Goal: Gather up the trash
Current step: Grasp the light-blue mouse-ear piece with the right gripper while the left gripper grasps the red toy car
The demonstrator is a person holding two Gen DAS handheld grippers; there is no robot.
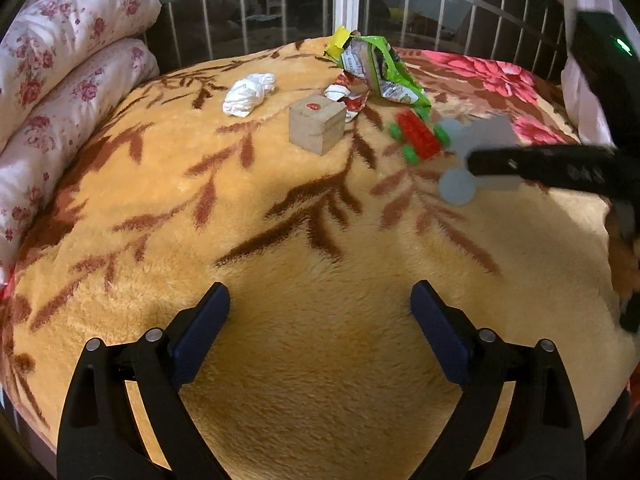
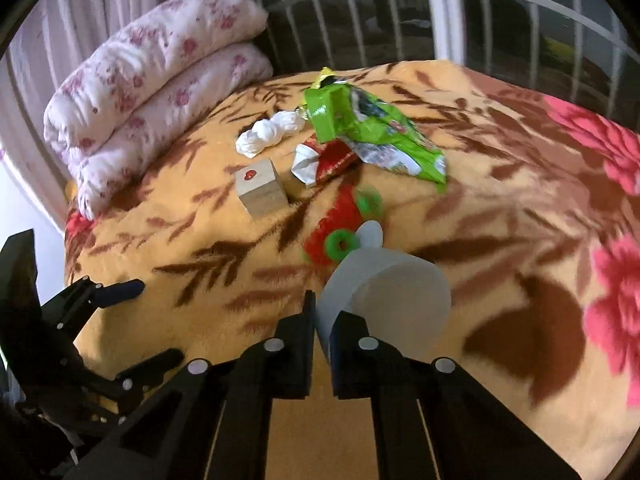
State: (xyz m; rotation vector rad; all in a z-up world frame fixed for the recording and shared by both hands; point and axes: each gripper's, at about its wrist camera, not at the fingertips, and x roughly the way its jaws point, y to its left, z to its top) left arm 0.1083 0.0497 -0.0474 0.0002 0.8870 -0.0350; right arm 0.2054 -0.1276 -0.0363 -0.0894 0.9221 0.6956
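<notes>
The right gripper (image 2: 323, 322) has its fingers clamped on the pale cup's (image 2: 394, 300) rim above the bed (image 2: 500, 240), the left gripper (image 1: 320, 336) gapes empty; next, seemingly, bring the cup to the wrappers (image 2: 372, 136).

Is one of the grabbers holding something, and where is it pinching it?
The right gripper pinches the grey plastic cup by its rim wall. The left gripper is open and holds nothing.
</notes>
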